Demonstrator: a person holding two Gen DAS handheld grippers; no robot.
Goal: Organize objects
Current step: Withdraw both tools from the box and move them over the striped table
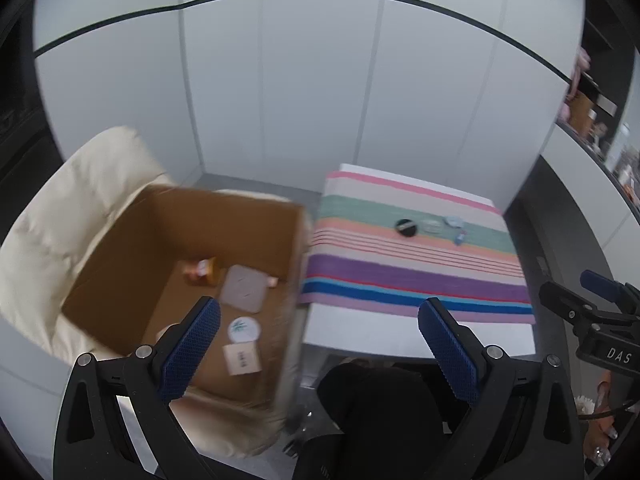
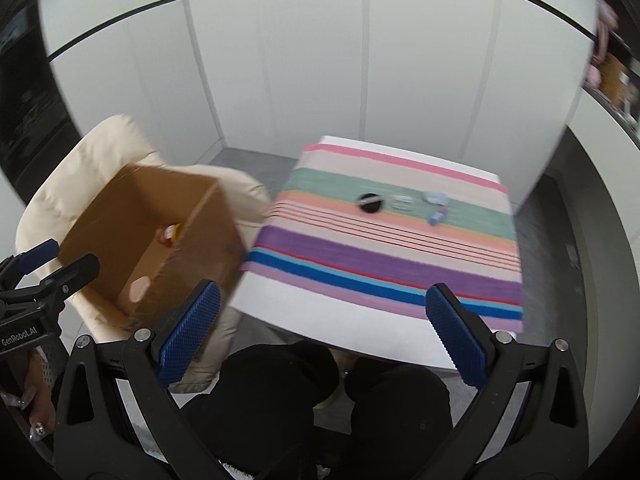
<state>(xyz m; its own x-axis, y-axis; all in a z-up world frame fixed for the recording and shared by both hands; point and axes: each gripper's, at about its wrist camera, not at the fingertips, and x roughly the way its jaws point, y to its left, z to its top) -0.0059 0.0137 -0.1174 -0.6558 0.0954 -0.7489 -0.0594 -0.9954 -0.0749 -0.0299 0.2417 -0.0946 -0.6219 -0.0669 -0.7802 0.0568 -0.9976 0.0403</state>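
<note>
An open cardboard box (image 1: pixel 248 216) stands on a cream chair (image 1: pixel 72 200). Inside lie a grey flat pad (image 1: pixel 244 288), a round white tin (image 1: pixel 243 329), a small cream card box (image 1: pixel 242 359) and an orange item (image 1: pixel 202 271). On the striped cloth (image 1: pixel 416 276) lie a black round lid (image 1: pixel 406 227), a clear item (image 1: pixel 434 225), a pale blue lid (image 1: pixel 454 221) and a small blue tube (image 1: pixel 460 237). My left gripper (image 1: pixel 320 320) is open and empty, above the box's right edge. My right gripper (image 2: pixel 322 308) is open and empty, over the table's near edge (image 2: pixel 340 328). The black lid (image 2: pixel 370 202) shows there too.
The white table (image 1: pixel 420 336) stands against white wall panels (image 1: pixel 320 100). The person's dark-clothed legs (image 2: pixel 300 392) are below the table edge. The box (image 2: pixel 160 220) sits left of the table in the right wrist view. A dark shelf with items (image 1: pixel 592 112) is at far right.
</note>
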